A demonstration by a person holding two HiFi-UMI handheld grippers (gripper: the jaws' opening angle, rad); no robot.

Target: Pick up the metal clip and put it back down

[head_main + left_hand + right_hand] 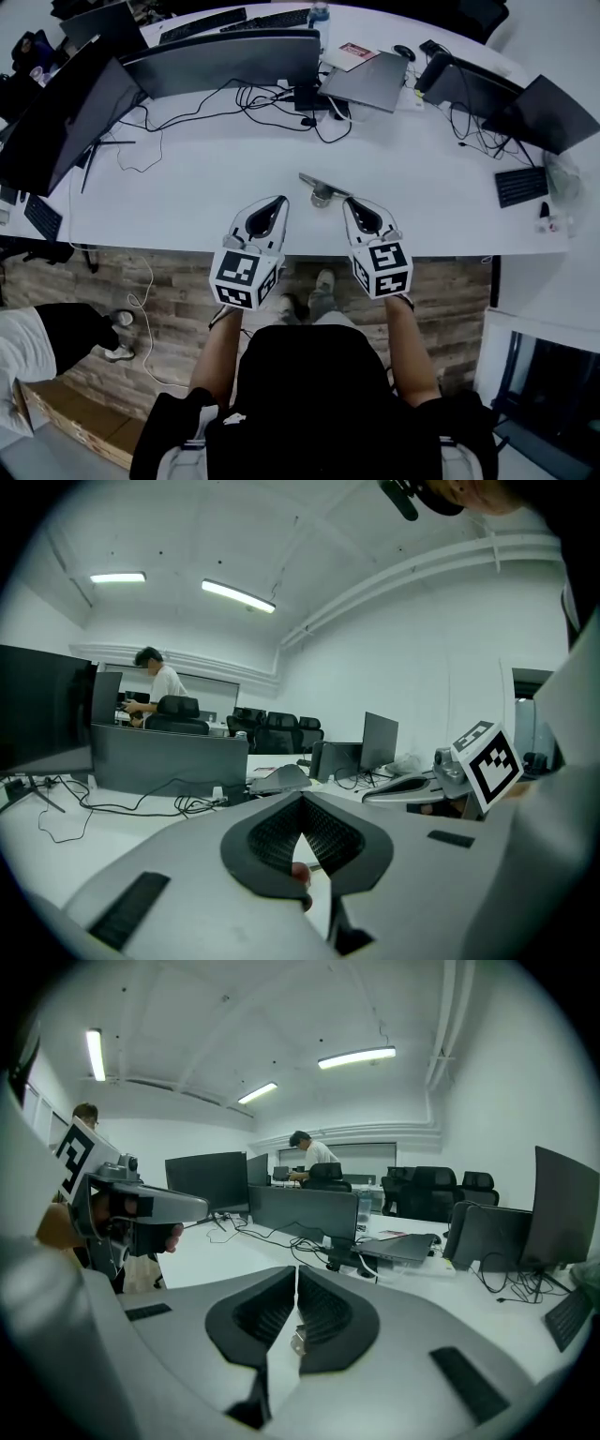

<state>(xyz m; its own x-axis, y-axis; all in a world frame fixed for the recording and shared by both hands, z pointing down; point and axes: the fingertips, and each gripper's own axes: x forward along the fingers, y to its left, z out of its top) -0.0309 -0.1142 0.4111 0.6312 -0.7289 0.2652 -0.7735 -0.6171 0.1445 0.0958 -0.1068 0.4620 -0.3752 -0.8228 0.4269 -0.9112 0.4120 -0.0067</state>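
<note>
The metal clip point(323, 190), a grey bar with a round knob, lies on the white desk point(187, 202) near its front edge. In the head view both grippers hover just short of it. My left gripper point(278, 202) points at its left side with its jaws together and nothing held. My right gripper point(349, 202) has its tip close to the clip's right end, and its jaws are shut too. Through the slit below the right gripper's tips point(297, 1274) a small silvery piece point(298, 1340) shows. In the left gripper view a reddish bit point(300, 874) sits low in the gap; I cannot tell what it is.
Monitors point(234, 58), keyboards point(202, 25), a closed laptop point(367, 80) and loose cables point(272, 103) fill the back half of the desk. Another keyboard point(521, 186) lies at the right. A person point(307, 1152) sits at a far desk. Wooden floor point(169, 281) runs below the desk edge.
</note>
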